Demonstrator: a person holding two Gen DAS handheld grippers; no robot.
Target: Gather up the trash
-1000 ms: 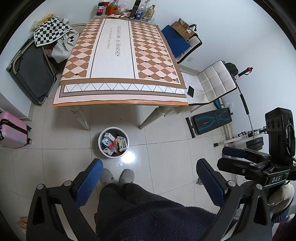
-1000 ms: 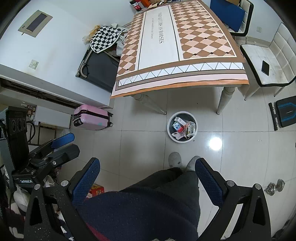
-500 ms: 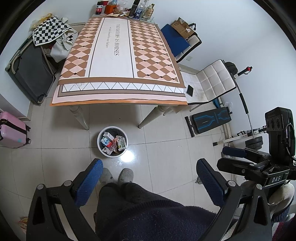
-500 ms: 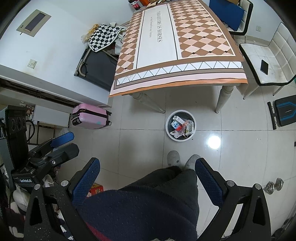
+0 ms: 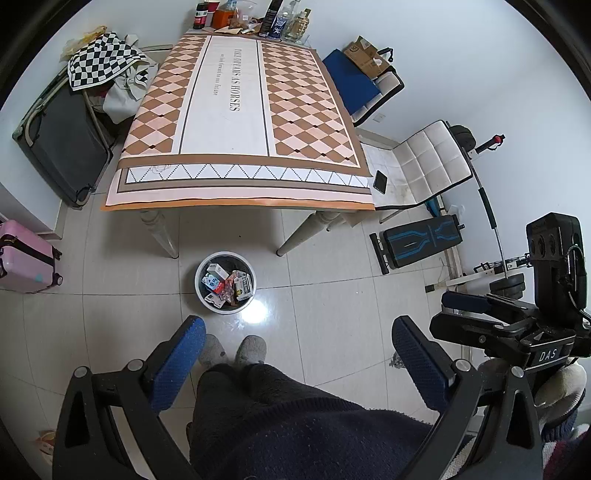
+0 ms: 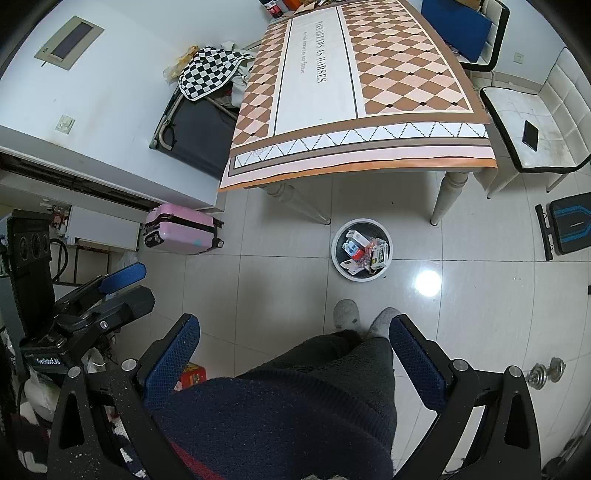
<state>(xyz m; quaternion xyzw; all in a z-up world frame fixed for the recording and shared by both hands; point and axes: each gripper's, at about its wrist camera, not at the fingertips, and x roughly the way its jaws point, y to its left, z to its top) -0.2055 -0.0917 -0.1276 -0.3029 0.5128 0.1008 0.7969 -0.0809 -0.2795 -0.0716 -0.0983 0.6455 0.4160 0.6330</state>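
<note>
A round white trash bin [image 5: 202, 292] stands on the tiled floor in front of the table and holds several cartons and wrappers [image 5: 229, 284]; it also shows in the right wrist view [image 6: 338, 260]. My left gripper [image 5: 297, 347] is open and empty, held high above the floor, over the person's legs. My right gripper [image 6: 293, 341] is open and empty, held at the same height. Each gripper shows at the side in the other's view: the right one [image 5: 517, 325] and the left one [image 6: 85, 306].
A table with a diamond-pattern cloth [image 5: 240, 110] carries bottles [image 5: 273, 18] at its far end. White chairs [image 5: 424, 166], a phone [image 5: 379, 181], a pink suitcase [image 5: 22, 262], a dark suitcase [image 5: 62, 147], exercise gear [image 5: 417, 242] and a dumbbell [image 6: 546, 373] surround it.
Both views have shifted slightly, so the table and the bin sit a little lower and nearer in frame. Both grippers stay open and empty.
</note>
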